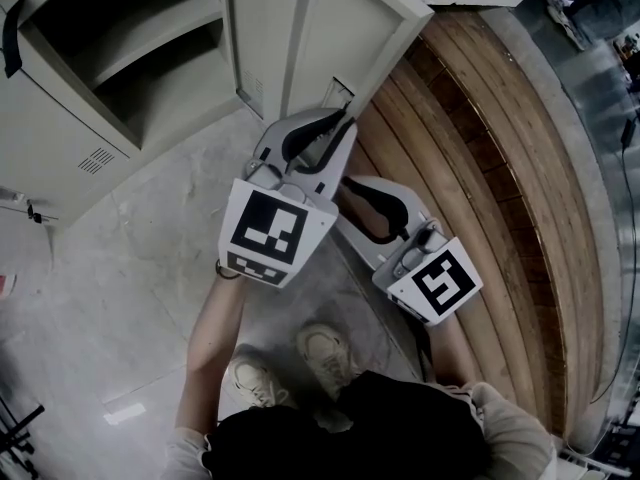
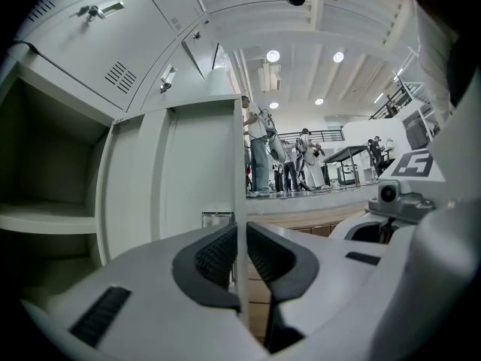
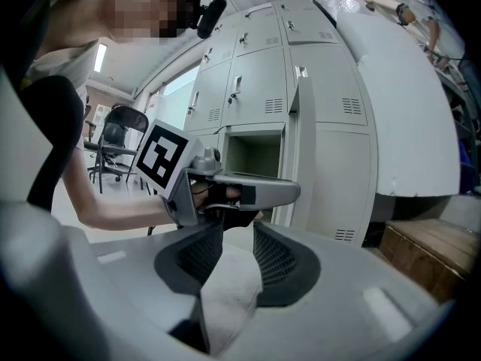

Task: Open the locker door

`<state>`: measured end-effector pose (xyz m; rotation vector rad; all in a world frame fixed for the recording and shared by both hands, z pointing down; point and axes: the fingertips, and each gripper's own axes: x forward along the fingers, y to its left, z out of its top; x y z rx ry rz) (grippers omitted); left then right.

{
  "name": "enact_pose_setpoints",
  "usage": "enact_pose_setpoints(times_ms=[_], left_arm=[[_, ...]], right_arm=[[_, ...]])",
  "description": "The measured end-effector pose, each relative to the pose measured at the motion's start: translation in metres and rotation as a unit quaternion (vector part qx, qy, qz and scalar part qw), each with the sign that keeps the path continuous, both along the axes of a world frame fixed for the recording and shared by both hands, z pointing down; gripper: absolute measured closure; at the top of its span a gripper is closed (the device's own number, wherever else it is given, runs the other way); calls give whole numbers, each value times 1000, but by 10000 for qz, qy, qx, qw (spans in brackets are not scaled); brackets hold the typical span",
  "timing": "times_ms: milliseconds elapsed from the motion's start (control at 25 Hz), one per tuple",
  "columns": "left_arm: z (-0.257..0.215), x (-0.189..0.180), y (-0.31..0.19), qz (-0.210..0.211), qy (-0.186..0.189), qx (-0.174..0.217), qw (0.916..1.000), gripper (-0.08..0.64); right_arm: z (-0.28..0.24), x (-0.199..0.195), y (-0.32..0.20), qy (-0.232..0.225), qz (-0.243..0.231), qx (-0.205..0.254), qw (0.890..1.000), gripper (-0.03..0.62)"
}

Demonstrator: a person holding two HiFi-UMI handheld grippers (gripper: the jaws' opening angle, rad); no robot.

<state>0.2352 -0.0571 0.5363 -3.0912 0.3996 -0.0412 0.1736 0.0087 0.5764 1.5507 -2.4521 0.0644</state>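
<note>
The grey locker door (image 1: pixel 350 28) stands swung open, and the compartment (image 1: pixel 140 58) behind it shows a shelf. My left gripper (image 1: pixel 345 120) is shut on the door's free edge, just below the latch. In the left gripper view the thin door edge (image 2: pixel 240 194) runs straight down between the ribbed pads (image 2: pixel 218 256), which press on it from both sides. My right gripper (image 1: pixel 350 186) hangs lower and nearer to me, open and apart from the door. In the right gripper view only floor shows between its fingers (image 3: pixel 274 258), and the left gripper (image 3: pixel 240 190) is ahead by the open locker (image 3: pixel 255 153).
A wooden platform (image 1: pixel 480 168) runs along the right of the lockers. More closed locker doors (image 2: pixel 113 43) sit above and beside the open one. The person's shoes (image 1: pixel 325 353) stand on the stone floor. A chair (image 3: pixel 120 138) stands far left and people (image 2: pixel 259 156) in the background.
</note>
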Motion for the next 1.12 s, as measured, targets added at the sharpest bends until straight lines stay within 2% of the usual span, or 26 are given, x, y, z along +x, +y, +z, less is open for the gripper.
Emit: enact_pose_setpoints(times_ms=[240, 360, 600, 720, 840, 960, 1120], left_arm=[[2, 0, 1, -58, -29, -18, 10000, 507], [4, -3, -3, -196, -7, -139, 9997, 475], [1, -21, -10, -453, 211, -383, 9980, 462], [-5, -41, -17, -693, 363, -398, 9961, 462], [-14, -64, -25, -961, 487, -349, 9936, 469], [-22, -89, -34, -1383, 456, -208, 9891, 518], [-28, -132, -48, -2265, 483, 158, 9727, 541]], right_arm=[[1, 0, -1, -14, 16, 11, 10000, 476], [0, 3, -1, -44, 25, 74, 10000, 479], [-3, 0, -4, -171, 36, 140, 9997, 480], [-4, 1, -11, -180, 202, 247, 9993, 480], [-9, 0, -19, -84, 417, 449, 9981, 504], [-20, -7, -33, -213, 520, 679, 9961, 520], [-43, -23, -64, -96, 579, 1048, 9928, 562]])
